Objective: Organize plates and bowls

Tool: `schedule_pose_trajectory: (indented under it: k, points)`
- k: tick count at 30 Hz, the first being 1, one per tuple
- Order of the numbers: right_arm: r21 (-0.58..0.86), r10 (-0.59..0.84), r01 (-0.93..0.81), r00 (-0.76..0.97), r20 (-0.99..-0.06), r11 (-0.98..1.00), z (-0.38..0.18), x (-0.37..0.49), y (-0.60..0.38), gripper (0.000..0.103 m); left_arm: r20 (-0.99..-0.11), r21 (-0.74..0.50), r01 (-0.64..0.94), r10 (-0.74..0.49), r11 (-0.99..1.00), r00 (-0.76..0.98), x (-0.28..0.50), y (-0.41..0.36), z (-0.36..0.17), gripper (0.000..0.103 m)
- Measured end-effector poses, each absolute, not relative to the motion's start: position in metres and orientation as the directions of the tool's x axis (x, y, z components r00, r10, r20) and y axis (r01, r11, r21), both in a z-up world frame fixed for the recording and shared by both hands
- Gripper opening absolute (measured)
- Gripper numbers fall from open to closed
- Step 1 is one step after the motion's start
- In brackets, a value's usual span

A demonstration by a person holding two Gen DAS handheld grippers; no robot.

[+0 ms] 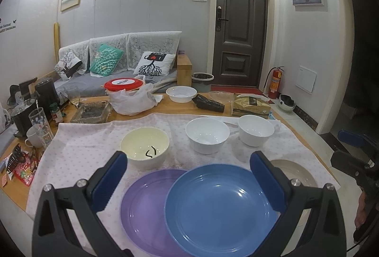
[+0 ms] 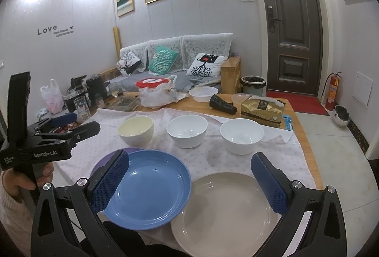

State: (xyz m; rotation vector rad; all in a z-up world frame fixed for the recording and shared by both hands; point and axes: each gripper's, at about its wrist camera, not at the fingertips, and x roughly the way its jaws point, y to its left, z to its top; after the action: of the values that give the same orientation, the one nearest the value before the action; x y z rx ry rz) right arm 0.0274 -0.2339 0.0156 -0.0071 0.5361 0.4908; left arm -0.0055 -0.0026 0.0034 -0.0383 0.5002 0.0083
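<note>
**Blue plate overlapping purple, between spread fingers**

Blue plate (image 1: 220, 212) lies partly on the purple plate (image 1: 144, 212) between the left gripper (image 1: 189, 186) fingers, spread wide and holding nothing. The beige plate (image 2: 227, 212) sits between the right gripper (image 2: 190, 182) fingers — also spread, empty. Beyond the fingertips stand a cream bowl (image 1: 145, 147) and two white bowls (image 1: 207, 135) in a row on the dotted cloth (image 1: 80, 145).
</note>
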Motion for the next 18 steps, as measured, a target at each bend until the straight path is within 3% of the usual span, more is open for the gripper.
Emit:
schedule_pose_trajectory:
  k: [18]
  points:
    - [0.117,0.445,-0.450,0.748,-0.493,0.885,0.0149,0.0270,-0.2331,0.102,-0.480,-0.036,-0.020,0.000,0.999,0.877,-0.0061,0.0002,0.0032,0.103]
